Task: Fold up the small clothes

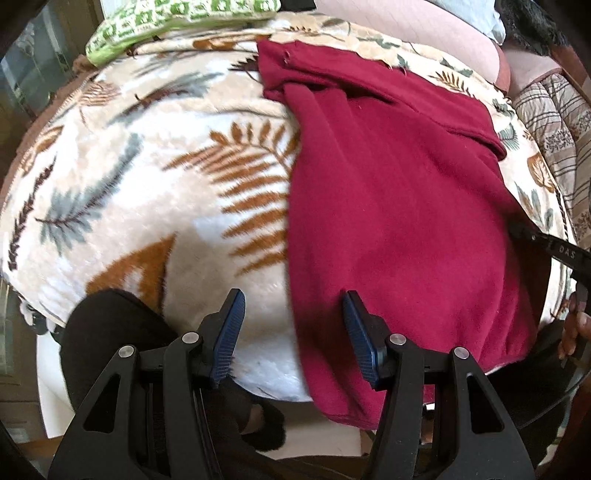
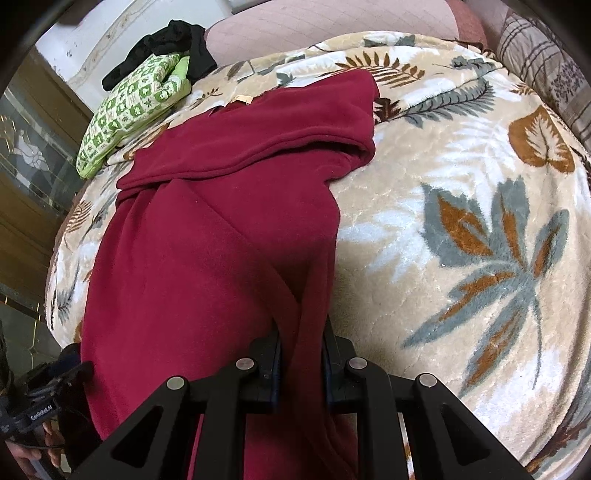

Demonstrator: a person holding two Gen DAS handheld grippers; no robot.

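A dark red fleece garment (image 1: 399, 206) lies lengthwise on the leaf-patterned blanket (image 1: 140, 192), with its near end hanging over the front edge. My left gripper (image 1: 295, 325) is open, pointing steeply down. The garment's left edge runs between its blue pads (image 1: 231, 332), and neither pad presses on it. In the right wrist view my right gripper (image 2: 301, 350) is shut on a raised fold of the red garment (image 2: 221, 221) near its right edge. A sleeve or top part is folded across the far end. The right gripper's black finger (image 1: 554, 251) shows at the garment's right side.
A green patterned cloth (image 2: 129, 110) and a black garment (image 2: 173, 40) lie at the far left. A pink cushion (image 2: 314, 26) and a plaid quilt (image 2: 546, 55) border the back. A person's black-clad leg (image 1: 110, 332) is below the front edge. Bare blanket (image 2: 480, 221) spreads right.
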